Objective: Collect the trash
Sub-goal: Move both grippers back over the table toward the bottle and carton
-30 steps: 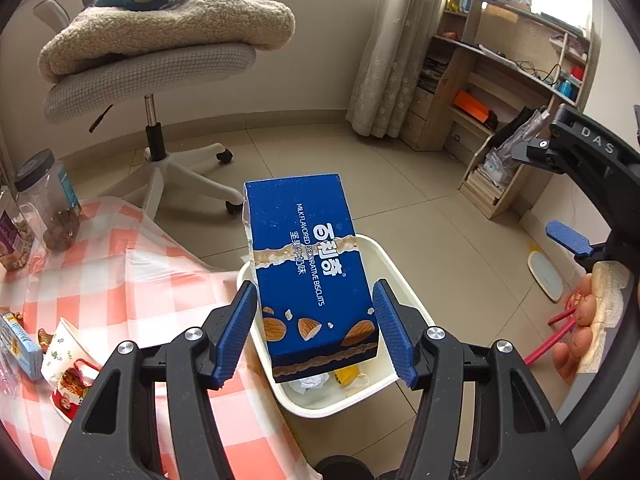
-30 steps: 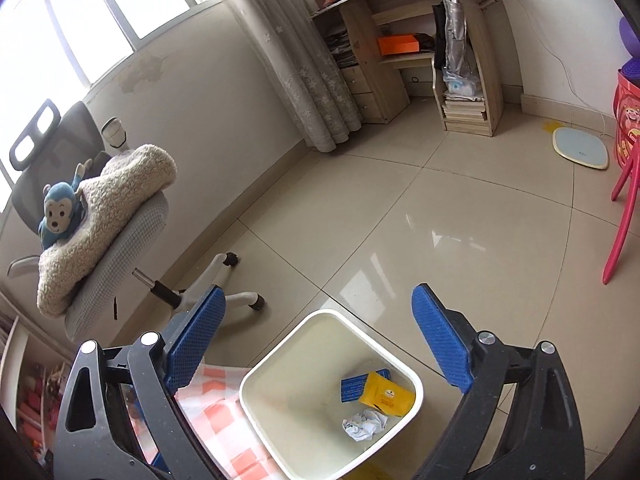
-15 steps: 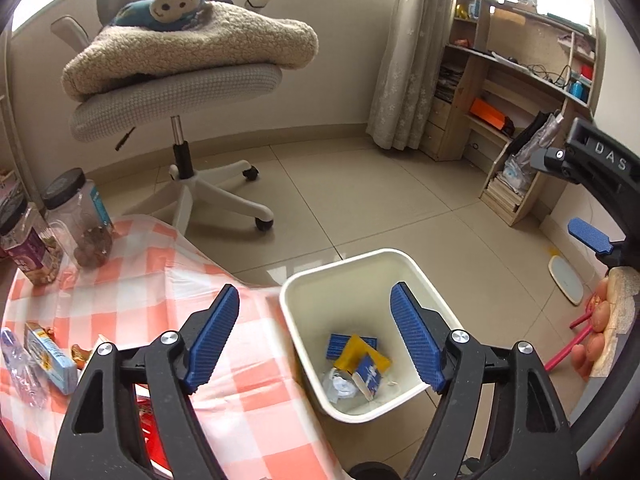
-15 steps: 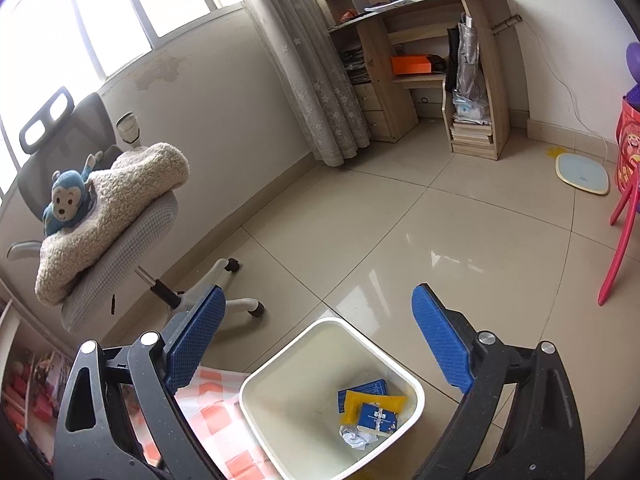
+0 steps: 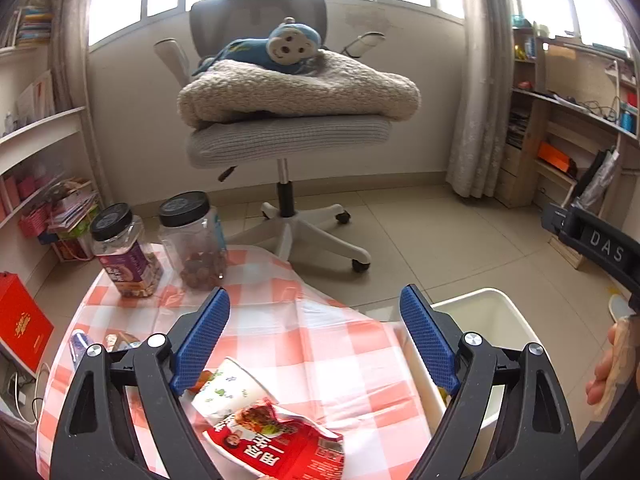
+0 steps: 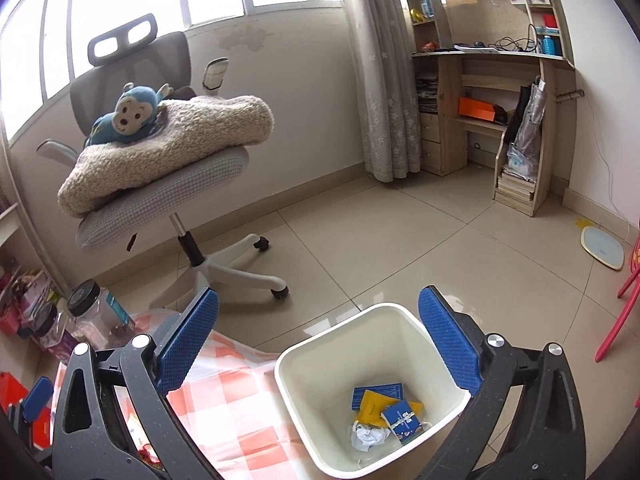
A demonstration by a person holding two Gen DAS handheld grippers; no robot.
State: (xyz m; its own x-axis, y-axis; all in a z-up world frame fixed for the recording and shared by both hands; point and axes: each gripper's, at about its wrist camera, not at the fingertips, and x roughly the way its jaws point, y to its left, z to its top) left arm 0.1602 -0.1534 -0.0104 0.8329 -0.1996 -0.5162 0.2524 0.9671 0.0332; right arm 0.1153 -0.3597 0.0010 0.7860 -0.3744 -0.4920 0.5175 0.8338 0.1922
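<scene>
My left gripper (image 5: pixel 316 344) is open and empty above the red-and-white checked table (image 5: pixel 320 336). A red snack wrapper (image 5: pixel 280 448) and a white paper cup (image 5: pixel 228 392) lie on the cloth just below it. The white trash bin (image 6: pixel 376 392) stands on the floor at the table's right edge and also shows in the left wrist view (image 5: pixel 492 320). It holds a blue biscuit box (image 6: pixel 402 420), a yellow packet (image 6: pixel 372 406) and crumpled paper (image 6: pixel 368 436). My right gripper (image 6: pixel 320 344) is open and empty above the bin.
Two black-lidded jars (image 5: pixel 192 248) stand at the table's far edge. Small packets (image 5: pixel 116 340) lie at its left. A grey office chair (image 5: pixel 288 136) with a blanket and a toy monkey stands beyond. Shelves stand left, a wooden desk (image 6: pixel 500 120) right.
My left gripper let the blue biscuit box fall into the bin, then swung left and up over the table. The right gripper stayed open over the bin.
</scene>
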